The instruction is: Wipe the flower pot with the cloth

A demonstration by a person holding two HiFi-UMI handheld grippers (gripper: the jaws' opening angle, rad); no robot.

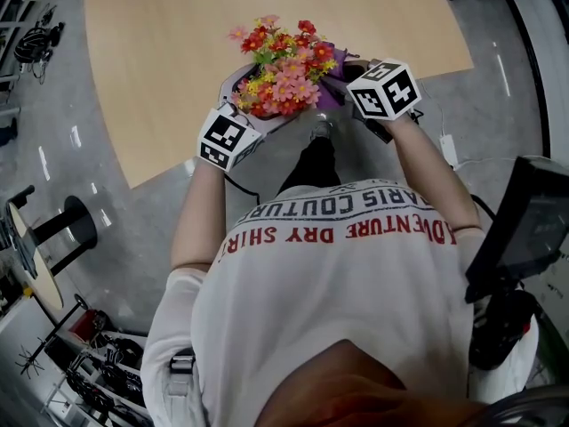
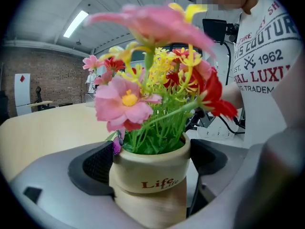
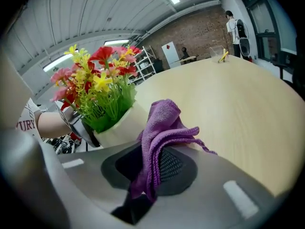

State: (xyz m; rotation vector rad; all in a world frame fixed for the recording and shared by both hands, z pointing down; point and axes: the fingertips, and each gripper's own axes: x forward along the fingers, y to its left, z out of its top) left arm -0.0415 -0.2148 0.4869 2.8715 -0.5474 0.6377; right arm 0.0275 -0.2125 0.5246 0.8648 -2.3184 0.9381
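A: Where is the flower pot [image 2: 150, 168] to be found?

B: It is clamped between the jaws of the left hand-held gripper [image 1: 238, 124], pads closed on either side of its rim band, and it is held up by the near edge of the counter [image 1: 178, 60]. Whether its base rests on anything cannot be seen.

A: And the cloth [image 3: 159, 132]?

B: A fold of it is pinched in the right hand-held gripper [image 1: 356, 87], with the bunched purple end brought against the pot's side – touching it or just beside it.

A: What could go wrong from here?

B: The pot's wall looks smooth and narrows downward, so a sideways push from the wiping could twist it in the pads or work it loose, and part of it seems to hang past the counter's edge. The flowers [image 1: 283, 69] spread wide over the rim and could be snagged by the cloth. Only a little cloth is gripped, so it could be dragged out by a hard rub.
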